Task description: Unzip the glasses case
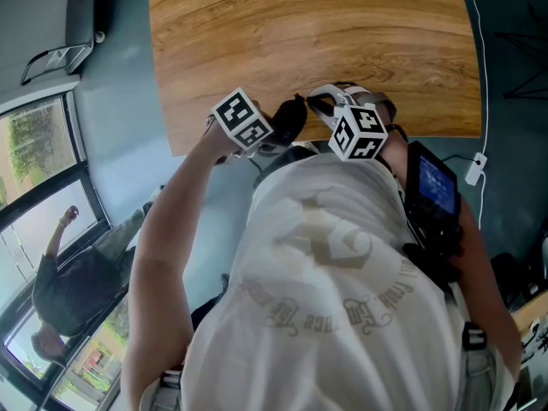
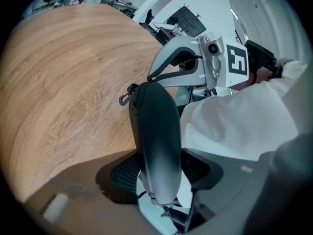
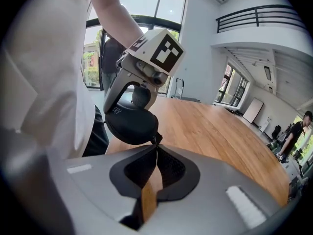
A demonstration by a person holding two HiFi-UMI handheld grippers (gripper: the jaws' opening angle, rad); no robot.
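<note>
Tabletop: bare wood grain that runs far from the person; both grippers work in the air at its near edge
Glasses case: dark and oval, held up off the tabletop between the two grippers, and it looks closed
Left gripper: pads clamped on the two broad sides of the case, near one end
Right gripper: tips pinched together on a small dark zip tab at the rim of the case, at its far end from the left gripper
Step in hand: by my reading, the start of the pull, with the zip not yet run
Doing it well: hold the left clamp firm as the anchor; draw the tab along the seam, not outward, and roll the right wrist as the track curves round the end
Risk: the pinch sits at the very tips on a small tab, so it may slip; the case may also twist between the left pads
</note>
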